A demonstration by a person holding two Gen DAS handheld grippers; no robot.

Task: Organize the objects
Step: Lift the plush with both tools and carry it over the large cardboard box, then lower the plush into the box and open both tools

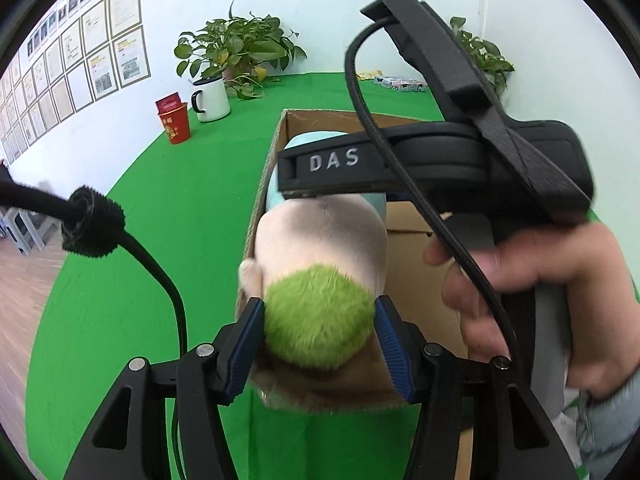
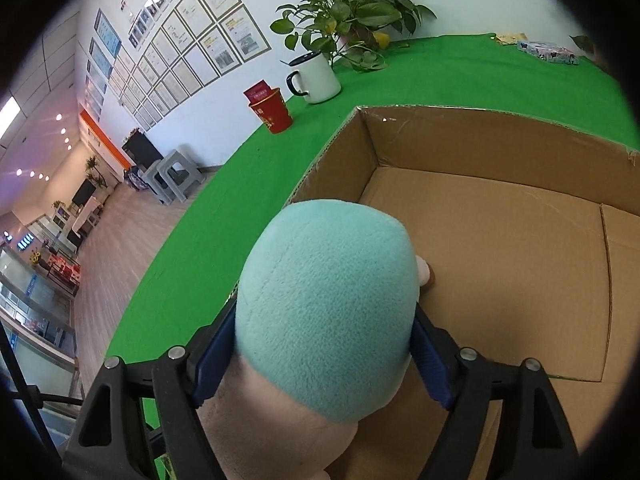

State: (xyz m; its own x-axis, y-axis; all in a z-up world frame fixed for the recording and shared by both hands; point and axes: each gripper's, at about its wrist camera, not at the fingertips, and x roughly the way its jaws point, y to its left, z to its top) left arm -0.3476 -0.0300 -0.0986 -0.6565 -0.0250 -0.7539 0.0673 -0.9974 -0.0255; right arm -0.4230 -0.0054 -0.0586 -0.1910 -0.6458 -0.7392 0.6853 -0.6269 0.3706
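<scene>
A beige plush toy with a fuzzy green patch [image 1: 316,320] sits between the blue pads of my left gripper [image 1: 318,320], and both pads press on its sides. It hangs over the near left rim of an open cardboard box [image 1: 280,128]. A plush toy with a teal top and beige lower part [image 2: 324,312] is pinched between the pads of my right gripper [image 2: 322,344], over the box's [image 2: 480,128] near left corner. In the left wrist view the right gripper's black body [image 1: 440,160] and the hand holding it [image 1: 540,272] cross above the box.
The box stands on a green tabletop [image 2: 200,240]. At the back are a red cup [image 2: 272,114], a white mug [image 2: 316,76], a potted plant [image 2: 352,12] and a patterned packet [image 2: 548,52]. A black cable [image 1: 152,264] hangs at the left.
</scene>
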